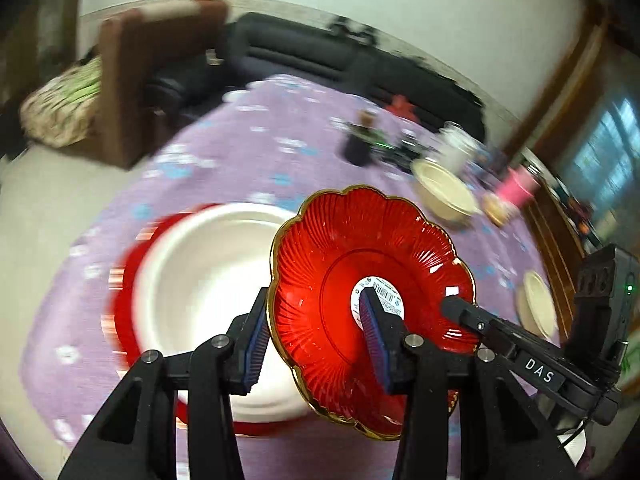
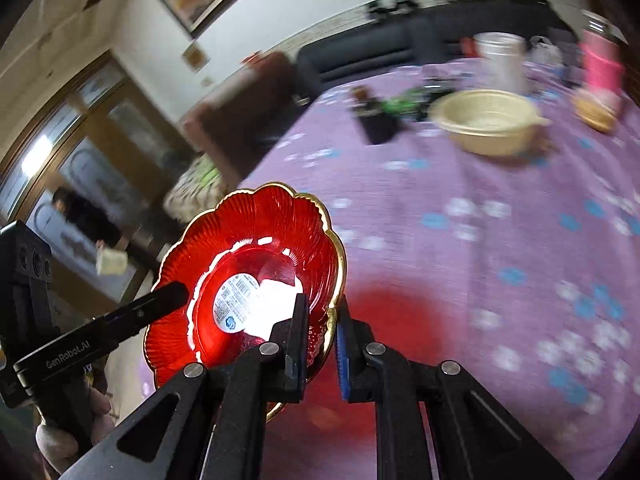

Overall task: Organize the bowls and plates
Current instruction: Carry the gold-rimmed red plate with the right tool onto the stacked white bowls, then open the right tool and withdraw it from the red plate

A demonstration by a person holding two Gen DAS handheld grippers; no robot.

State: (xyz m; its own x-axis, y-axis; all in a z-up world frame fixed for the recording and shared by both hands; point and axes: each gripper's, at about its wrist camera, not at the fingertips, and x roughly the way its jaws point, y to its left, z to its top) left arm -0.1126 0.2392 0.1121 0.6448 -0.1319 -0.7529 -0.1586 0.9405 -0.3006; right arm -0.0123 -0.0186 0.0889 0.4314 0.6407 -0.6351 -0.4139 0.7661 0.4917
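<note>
A red glass flower-shaped plate with a gold rim and a white sticker is held tilted above the purple tablecloth. My left gripper straddles its left rim, jaws wide apart. My right gripper is shut on the plate's right rim; its finger shows in the left wrist view. Below lies a white bowl stacked on a red plate. A beige bowl stands further back; it also shows in the left wrist view. Another beige dish lies at the right.
At the table's far side stand a dark bottle, a clear container, a pink cup and a small dish. A dark sofa and a brown chair stand beyond the table.
</note>
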